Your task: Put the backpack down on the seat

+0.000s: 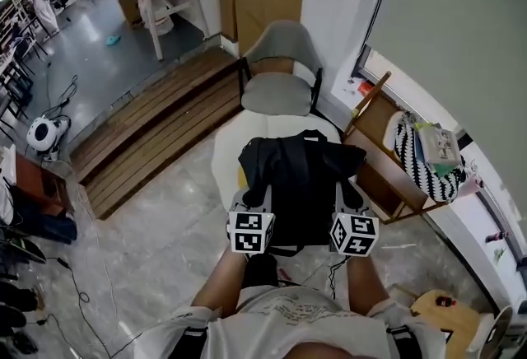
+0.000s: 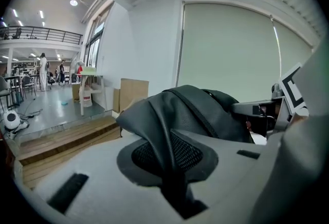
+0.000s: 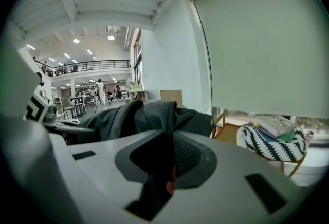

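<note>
The left tongs [image 2: 172,166] are clamped on a fold of the black backpack [image 1: 298,176]; in the left gripper view the dark fabric rises out of the slot between the two pads and bunches just beyond them. The right tongs [image 3: 163,169] are closed the same way on another fold of the same bag, the cloth pinched in the slot and spilling forward.

In the head view both tongs sit side by side, level with each other, gripping the backpack at its left and right edges close to its near end. Their marker cubes [image 1: 251,232] face up toward the camera. Behind them two bare forearms [image 1: 216,290] reach forward from the body, roughly parallel and set slightly apart.

The backpack's long axis runs straight away from the person. Its broader end, with a small loop handle, points toward the grey chair [image 1: 280,92] by the wall. The bag is short of that chair's seat, over a pale rounded surface [image 1: 226,153]; I cannot tell whether it touches it.

To the right stands a wooden shelf [image 1: 372,153] carrying a black-and-white striped basket [image 1: 416,160]. Wooden steps [image 1: 152,139] lie to the left.
</note>
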### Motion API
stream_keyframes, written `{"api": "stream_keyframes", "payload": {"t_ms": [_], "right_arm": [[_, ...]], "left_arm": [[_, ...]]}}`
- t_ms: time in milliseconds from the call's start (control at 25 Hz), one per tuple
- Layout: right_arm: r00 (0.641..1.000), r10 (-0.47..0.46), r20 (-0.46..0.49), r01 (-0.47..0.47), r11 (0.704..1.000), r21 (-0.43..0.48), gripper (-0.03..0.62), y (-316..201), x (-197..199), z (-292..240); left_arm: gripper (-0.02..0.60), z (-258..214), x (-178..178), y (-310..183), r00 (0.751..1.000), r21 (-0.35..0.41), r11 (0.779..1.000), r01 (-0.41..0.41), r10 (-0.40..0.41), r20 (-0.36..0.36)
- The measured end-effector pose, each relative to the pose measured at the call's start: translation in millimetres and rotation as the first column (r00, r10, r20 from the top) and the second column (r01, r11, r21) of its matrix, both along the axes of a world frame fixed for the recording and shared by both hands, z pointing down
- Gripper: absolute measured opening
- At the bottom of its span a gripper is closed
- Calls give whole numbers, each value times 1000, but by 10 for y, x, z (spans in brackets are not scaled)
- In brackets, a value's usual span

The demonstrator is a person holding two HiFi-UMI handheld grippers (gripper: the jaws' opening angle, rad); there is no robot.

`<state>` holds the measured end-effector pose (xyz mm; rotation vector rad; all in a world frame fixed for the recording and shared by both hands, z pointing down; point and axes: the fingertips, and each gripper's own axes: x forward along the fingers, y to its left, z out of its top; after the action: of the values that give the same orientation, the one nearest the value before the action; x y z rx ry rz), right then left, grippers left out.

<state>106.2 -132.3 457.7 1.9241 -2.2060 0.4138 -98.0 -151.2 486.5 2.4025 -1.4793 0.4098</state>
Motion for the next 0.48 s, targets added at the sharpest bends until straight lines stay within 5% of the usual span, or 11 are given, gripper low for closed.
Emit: {"api": "stream_keyframes", "payload": {"t_ms": [480], "right_arm": [[1000,9,7,-8,996,-87,61,-983,-154,102]], "left_arm": [[64,53,-138,-1042,997,-51,996,-72,73,18]]}}
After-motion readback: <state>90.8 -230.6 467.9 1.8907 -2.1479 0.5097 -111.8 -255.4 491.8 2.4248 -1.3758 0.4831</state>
